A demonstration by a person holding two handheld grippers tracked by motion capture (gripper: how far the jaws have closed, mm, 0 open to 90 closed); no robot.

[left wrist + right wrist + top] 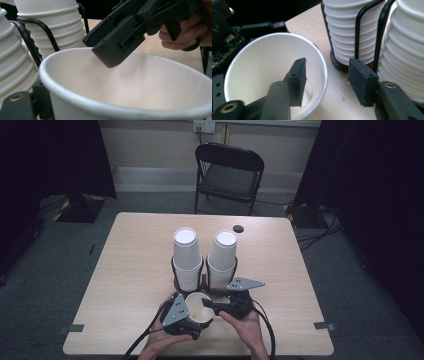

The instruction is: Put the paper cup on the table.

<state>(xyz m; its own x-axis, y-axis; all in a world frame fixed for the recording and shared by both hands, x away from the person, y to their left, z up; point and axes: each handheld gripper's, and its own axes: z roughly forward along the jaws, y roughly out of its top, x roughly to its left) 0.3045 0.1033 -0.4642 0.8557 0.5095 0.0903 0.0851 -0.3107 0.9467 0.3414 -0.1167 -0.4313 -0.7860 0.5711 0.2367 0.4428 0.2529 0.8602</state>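
Cup (198, 306): plain white inside and out, no print. Two cup stacks (186, 255) (222, 254): white throughout, ribbed by their rims. Holder (358, 32): black wire on a dark base. Left gripper (194, 316) and right gripper (327, 80): black bodies and matt black pads, each topped by a grey plate (245, 283); brass-coloured rivets on the jaws. Tabletop (135, 265): pale wood grain, with one small dark disc (238, 228) near the far edge. Chair (229, 175): black. Floor (45, 280): grey carpet. Curtains (380, 180): black.
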